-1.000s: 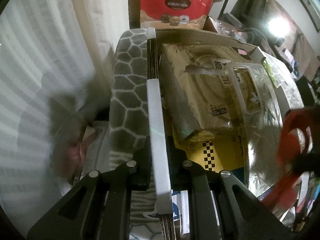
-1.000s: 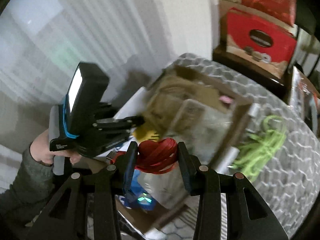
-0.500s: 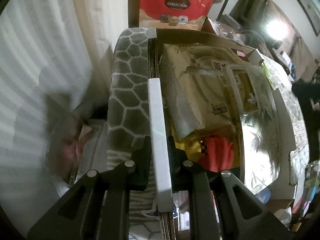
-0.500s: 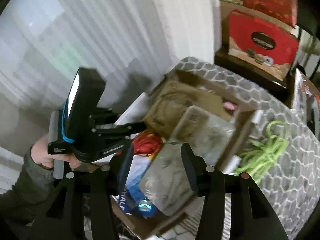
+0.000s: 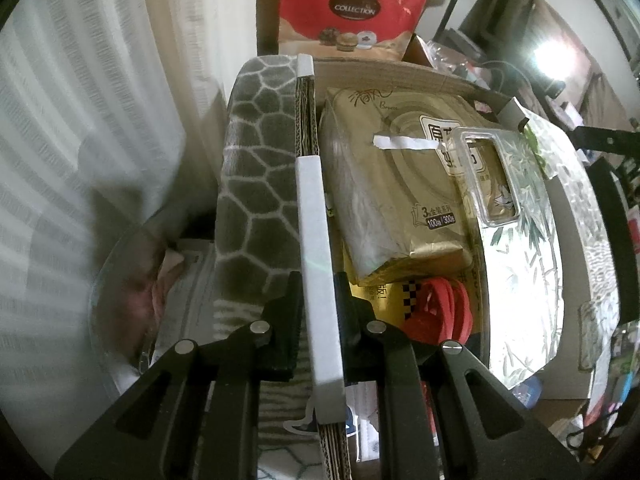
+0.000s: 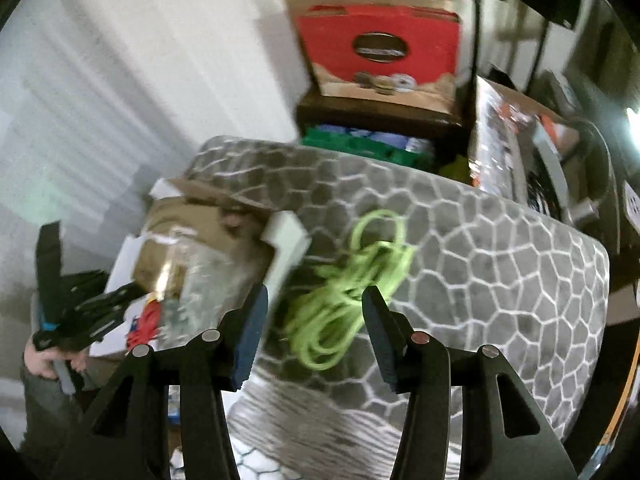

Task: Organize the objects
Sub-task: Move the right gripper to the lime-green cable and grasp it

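Observation:
My left gripper is shut on the white-edged side wall of a cardboard box and holds it. Inside the box lie a gold tissue pack, a clear plastic case and a red coiled cord. My right gripper is open and empty, above a bright green cord that lies on the grey hexagon-patterned cushion beside the box. The red cord also shows in the right wrist view, in the box.
A red gift bag stands behind the box; it also shows in the right wrist view. White curtains hang at the left. Cluttered shelves and a bright lamp are at the right.
My right gripper let the red cord go into the box, opened, and swung right over the green cord. The left gripper kept its hold on the box wall.

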The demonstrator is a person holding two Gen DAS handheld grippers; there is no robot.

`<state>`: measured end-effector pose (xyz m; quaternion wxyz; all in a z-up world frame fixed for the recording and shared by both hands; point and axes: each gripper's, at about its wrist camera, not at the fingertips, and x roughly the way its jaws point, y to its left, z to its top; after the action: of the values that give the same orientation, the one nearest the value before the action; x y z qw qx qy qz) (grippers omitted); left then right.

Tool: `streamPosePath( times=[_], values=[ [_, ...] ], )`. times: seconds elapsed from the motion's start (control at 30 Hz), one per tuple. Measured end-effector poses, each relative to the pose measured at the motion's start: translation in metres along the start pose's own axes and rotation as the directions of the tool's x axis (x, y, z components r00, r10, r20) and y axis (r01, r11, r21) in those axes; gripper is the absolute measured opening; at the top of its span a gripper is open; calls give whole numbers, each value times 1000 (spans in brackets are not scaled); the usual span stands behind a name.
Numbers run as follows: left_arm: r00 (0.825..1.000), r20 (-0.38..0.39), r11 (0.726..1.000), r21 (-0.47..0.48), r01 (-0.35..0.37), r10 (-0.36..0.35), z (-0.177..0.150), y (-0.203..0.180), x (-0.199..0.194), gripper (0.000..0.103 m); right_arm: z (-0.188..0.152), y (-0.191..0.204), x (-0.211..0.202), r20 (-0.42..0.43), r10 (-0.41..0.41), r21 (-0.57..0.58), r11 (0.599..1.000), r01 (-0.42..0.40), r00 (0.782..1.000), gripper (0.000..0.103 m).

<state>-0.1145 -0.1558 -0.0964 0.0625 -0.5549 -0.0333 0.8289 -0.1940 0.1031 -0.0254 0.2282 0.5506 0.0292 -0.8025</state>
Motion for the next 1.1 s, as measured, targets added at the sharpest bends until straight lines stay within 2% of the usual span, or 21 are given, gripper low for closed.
streamPosePath(
  times=[0.1, 0.23, 0.47, 0.8, 0.9, 1.07, 1.1],
  values=[
    [1000, -2, 1000, -4, 0, 0, 0, 0, 2, 13, 2, -16, 9, -17, -18, 59, 998, 19, 1000, 51],
    [1000, -3, 1000, -5, -2, 2, 1, 1, 2, 13, -1, -31, 25, -47, -16, 142, 990, 23, 999, 61],
    [1000, -3, 1000, -6, -1, 1, 2, 1, 2, 13, 0, -31, 49, -63, -24, 204, 978, 36, 998, 66],
    [1000, -3, 1000, -9, 0, 0, 2, 0, 2, 13, -3, -16, 66, -80, -43, 171, 984, 56, 996, 68],
    [1000, -3, 1000, -9, 1, -1, 2, 0, 2, 13, -4, -13, 67, -73, -77, 139, 987, 87, 994, 56],
    [1000, -3, 1000, -9, 1, -2, 1, 0, 2, 13, -6, -14, 60, -39, -50, 124, 991, 55, 998, 42],
    [1000, -3, 1000, -10, 2, -2, 1, 0, 1, 13, -6, -14, 57, -35, -47, 120, 992, 51, 998, 33]
  ],
)
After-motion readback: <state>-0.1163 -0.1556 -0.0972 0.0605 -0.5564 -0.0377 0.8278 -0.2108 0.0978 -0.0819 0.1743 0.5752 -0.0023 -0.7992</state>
